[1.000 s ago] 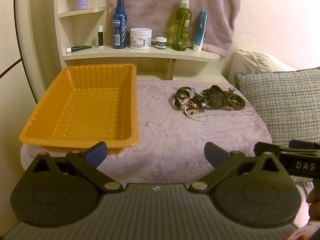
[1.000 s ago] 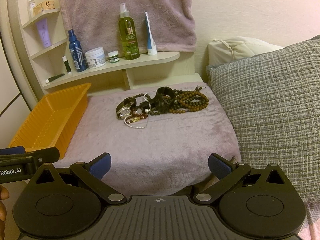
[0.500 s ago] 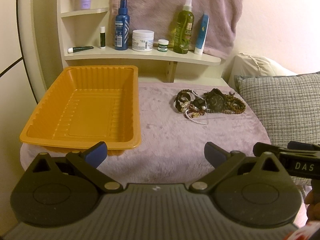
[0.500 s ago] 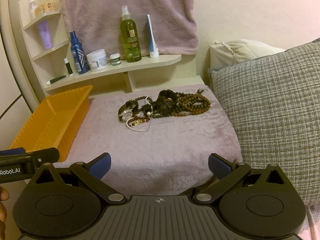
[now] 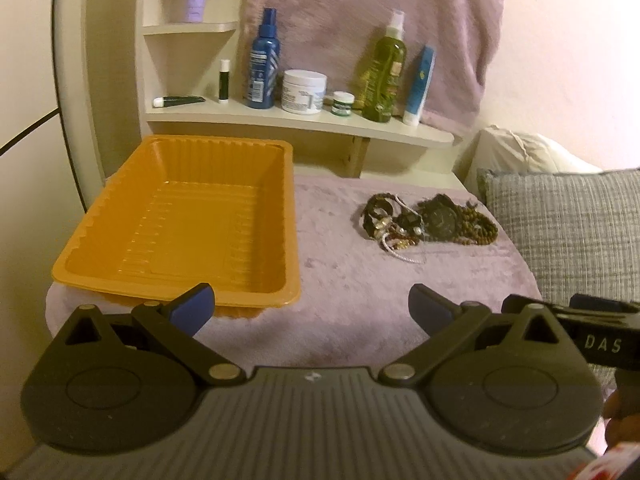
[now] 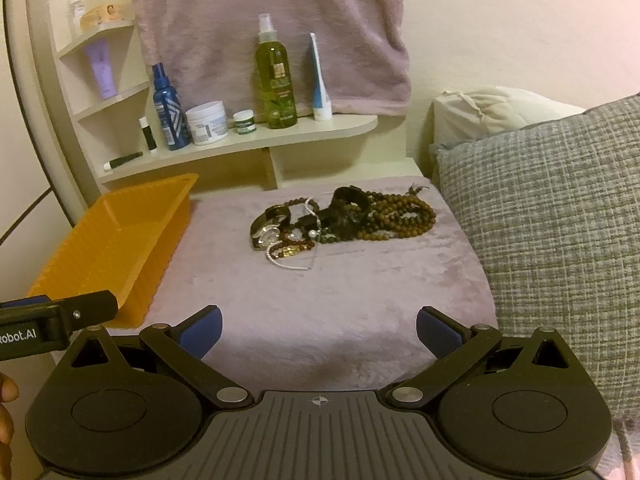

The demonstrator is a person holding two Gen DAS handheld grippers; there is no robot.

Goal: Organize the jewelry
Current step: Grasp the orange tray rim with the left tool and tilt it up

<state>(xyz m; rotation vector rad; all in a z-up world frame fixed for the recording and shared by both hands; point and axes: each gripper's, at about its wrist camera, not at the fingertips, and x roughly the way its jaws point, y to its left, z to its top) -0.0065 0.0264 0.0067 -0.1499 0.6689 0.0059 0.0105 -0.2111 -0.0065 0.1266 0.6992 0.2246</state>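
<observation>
A tangled pile of jewelry [image 5: 430,224] [image 6: 340,224] lies on the mauve plush cover: brown bead strands [image 6: 400,216], watches, a dark bracelet and a thin pearl chain [image 6: 288,262]. An empty orange plastic tray [image 5: 180,224] [image 6: 116,248] sits to its left. My left gripper [image 5: 312,308] hovers open near the cover's front edge, between tray and pile. My right gripper [image 6: 318,330] is open too, well short of the pile, with nothing between its fingers.
A grey woven pillow [image 6: 560,232] borders the cover on the right, a cream pillow [image 6: 500,112] behind it. A shelf [image 6: 240,140] at the back holds bottles, jars and tubes under a hanging mauve towel [image 6: 272,28]. A hand shows at the frame edges.
Both grippers have risen and drawn slightly nearer, so tray and jewelry sit lower in each view. Both stayed open; nothing on the cover moved.
</observation>
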